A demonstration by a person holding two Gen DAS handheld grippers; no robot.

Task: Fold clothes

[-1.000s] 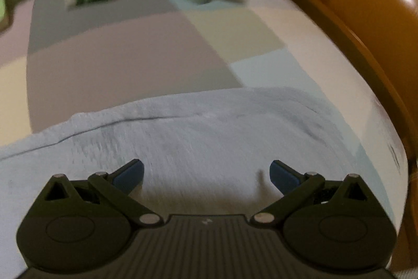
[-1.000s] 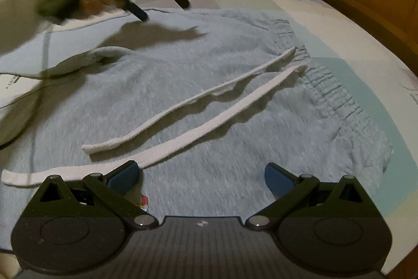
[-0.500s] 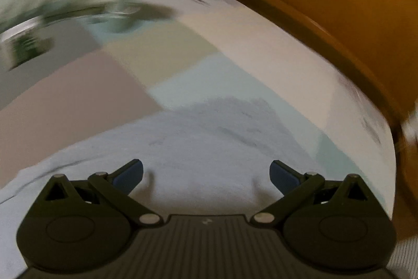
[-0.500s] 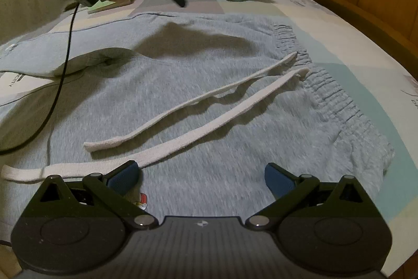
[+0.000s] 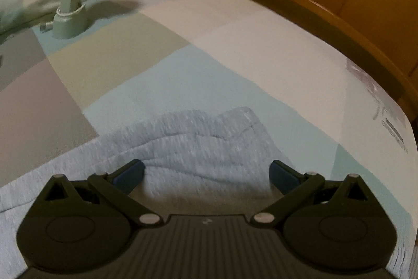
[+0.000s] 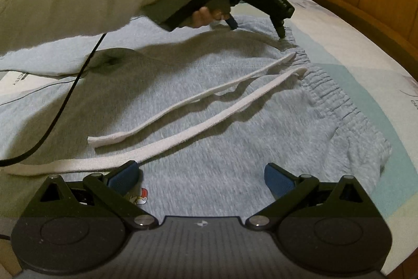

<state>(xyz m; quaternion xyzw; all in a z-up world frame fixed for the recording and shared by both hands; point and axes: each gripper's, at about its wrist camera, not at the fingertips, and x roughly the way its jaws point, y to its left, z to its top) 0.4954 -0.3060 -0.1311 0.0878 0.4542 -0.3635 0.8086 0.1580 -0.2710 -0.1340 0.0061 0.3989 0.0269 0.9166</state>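
1. Grey sweatpants [image 6: 209, 101] are lying flat on the bed [image 5: 235, 49], waistband toward the headboard, legs running left.
2. Left tongs [image 5: 206, 171] are hovering at the waistband's far corner [image 5: 235, 122], spread wide, holding nothing.
3. Right tongs [image 6: 201, 174] are sitting over the near edge, also spread wide and empty, drawstrings [image 6: 183, 127] just ahead.

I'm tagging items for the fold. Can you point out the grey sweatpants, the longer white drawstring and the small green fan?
grey sweatpants [image 6: 235, 148]: right wrist view, bare fabric below the drawstrings.
longer white drawstring [image 6: 209, 126]: right wrist view, middle of the strip.
small green fan [image 5: 70, 1]: left wrist view, on its stem.
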